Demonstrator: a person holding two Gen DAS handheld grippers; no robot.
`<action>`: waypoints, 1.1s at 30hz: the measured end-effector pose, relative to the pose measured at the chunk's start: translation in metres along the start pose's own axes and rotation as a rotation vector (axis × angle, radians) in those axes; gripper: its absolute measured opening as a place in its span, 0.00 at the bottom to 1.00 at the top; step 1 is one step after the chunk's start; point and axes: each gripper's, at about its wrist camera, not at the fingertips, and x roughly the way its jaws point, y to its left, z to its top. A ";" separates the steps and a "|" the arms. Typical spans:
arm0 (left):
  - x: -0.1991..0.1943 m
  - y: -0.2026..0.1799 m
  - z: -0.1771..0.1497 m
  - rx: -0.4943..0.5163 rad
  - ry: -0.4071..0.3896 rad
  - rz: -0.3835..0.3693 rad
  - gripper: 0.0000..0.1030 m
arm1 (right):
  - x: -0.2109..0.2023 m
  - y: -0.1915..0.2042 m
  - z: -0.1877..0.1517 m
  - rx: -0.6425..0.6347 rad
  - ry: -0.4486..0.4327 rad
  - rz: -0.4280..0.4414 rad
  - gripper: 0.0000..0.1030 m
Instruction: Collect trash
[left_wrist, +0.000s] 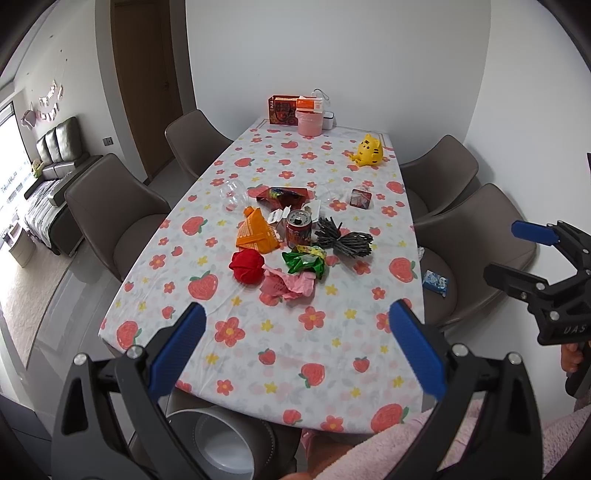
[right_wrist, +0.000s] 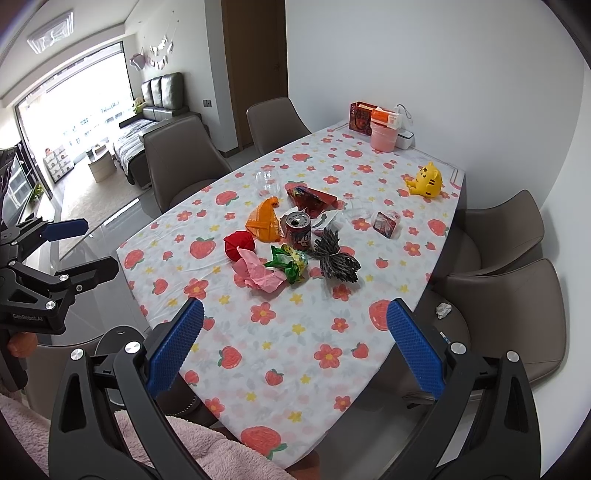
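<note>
A heap of trash lies mid-table: a red soda can, an orange wrapper, a red ball of paper, crumpled pink paper, a green wrapper, a grey shredded bundle and a dark red packet. My left gripper is open and empty above the near table edge. My right gripper is open and empty, also short of the heap.
The flowered table has brown chairs on both sides. A yellow cat toy, a pink tub and boxes stand at the far end. A bin sits below the near edge. Small litter lies on the right chair seat.
</note>
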 end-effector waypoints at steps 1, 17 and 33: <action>0.000 0.000 0.000 0.000 0.000 0.000 0.96 | 0.000 0.000 0.000 -0.001 0.000 -0.001 0.93; -0.005 0.002 0.001 -0.003 -0.019 0.025 0.96 | 0.000 0.000 -0.001 -0.004 -0.004 0.003 0.93; -0.006 -0.007 0.002 0.048 -0.042 0.054 0.96 | -0.003 0.000 0.000 -0.002 -0.007 0.006 0.93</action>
